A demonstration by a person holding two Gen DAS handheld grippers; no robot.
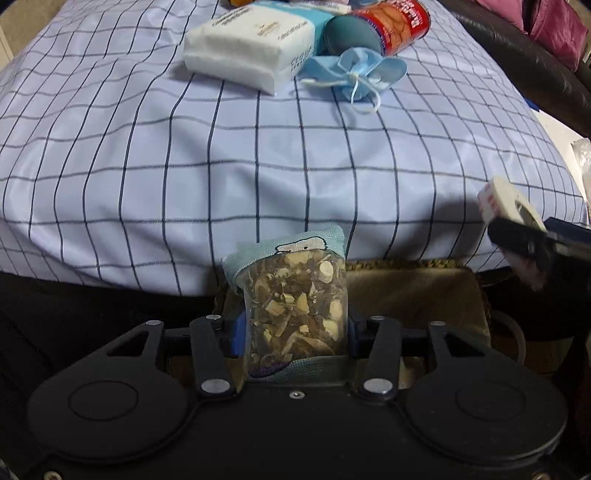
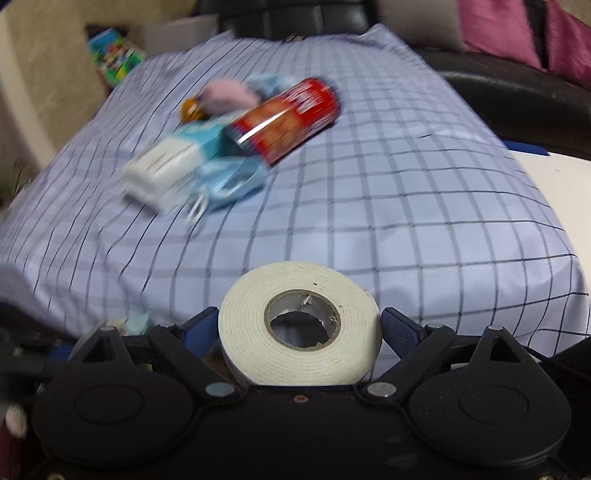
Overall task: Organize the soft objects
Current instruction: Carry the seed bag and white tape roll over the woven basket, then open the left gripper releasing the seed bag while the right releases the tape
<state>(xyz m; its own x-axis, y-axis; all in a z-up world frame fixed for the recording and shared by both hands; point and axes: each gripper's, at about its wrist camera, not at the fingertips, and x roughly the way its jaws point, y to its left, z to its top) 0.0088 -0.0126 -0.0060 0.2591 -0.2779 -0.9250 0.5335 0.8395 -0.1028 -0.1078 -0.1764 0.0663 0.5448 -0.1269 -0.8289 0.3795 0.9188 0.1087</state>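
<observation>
Left hand-held gripper (image 1: 295, 328) clamped on clear pouch of dried slices (image 1: 297, 314), over the near edge of checked blue cloth (image 1: 258, 166). Right hand-held gripper (image 2: 300, 328) clamped on white foam tape roll (image 2: 300, 325). Only right view shows purple cushions (image 2: 498, 29).

Worktop (image 1: 258, 166) covered by pale blue checked cloth. Landmark: red can (image 1: 399, 22) lying on its side at the far end. White tissue pack (image 1: 247, 48) just left of the can, touching it. Crumpled blue face mask (image 1: 358, 70) right in front of the can. Pink soft item (image 2: 229, 96) and small orange thing (image 2: 192, 109) behind the can, blurred.
</observation>
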